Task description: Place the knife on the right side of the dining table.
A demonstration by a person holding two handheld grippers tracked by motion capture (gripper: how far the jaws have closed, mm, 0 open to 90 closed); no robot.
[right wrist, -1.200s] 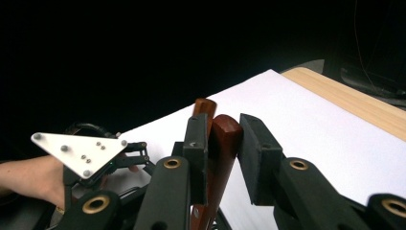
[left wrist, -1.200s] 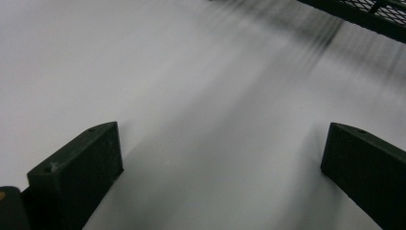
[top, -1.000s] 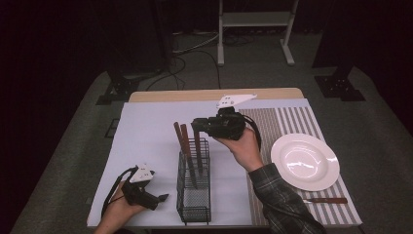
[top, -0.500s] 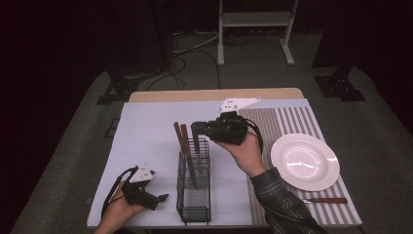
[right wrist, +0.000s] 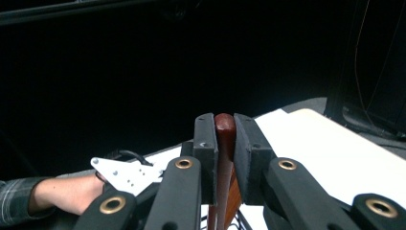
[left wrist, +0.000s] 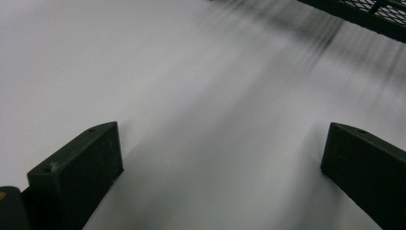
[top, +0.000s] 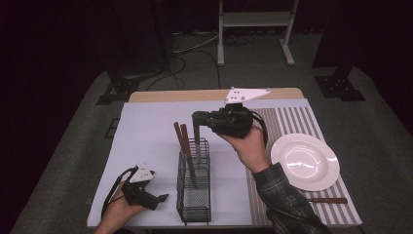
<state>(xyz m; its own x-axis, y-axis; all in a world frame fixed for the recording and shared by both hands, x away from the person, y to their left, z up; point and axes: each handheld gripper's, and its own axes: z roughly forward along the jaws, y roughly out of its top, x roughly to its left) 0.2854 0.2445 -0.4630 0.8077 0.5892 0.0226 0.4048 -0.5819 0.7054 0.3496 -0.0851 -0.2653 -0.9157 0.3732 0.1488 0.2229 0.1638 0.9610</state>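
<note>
Since a second ago, my right gripper point(top: 196, 118) has eased slightly toward the worktop's far edge. Near the front left corner, my left gripper point(top: 157, 200) rests with jaws wide, holding nothing. Just beside it, the wire basket point(top: 195, 204) stands upright; my right jaws clamp a wooden-handled utensil point(right wrist: 225, 143) over its far end.

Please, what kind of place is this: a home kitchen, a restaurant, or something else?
Probably a lab or studio set up for recording, not a home. The table stands among dark curtains, with cables on the grey floor and a metal stand behind. The white plate and wire cutlery basket look staged.
</note>
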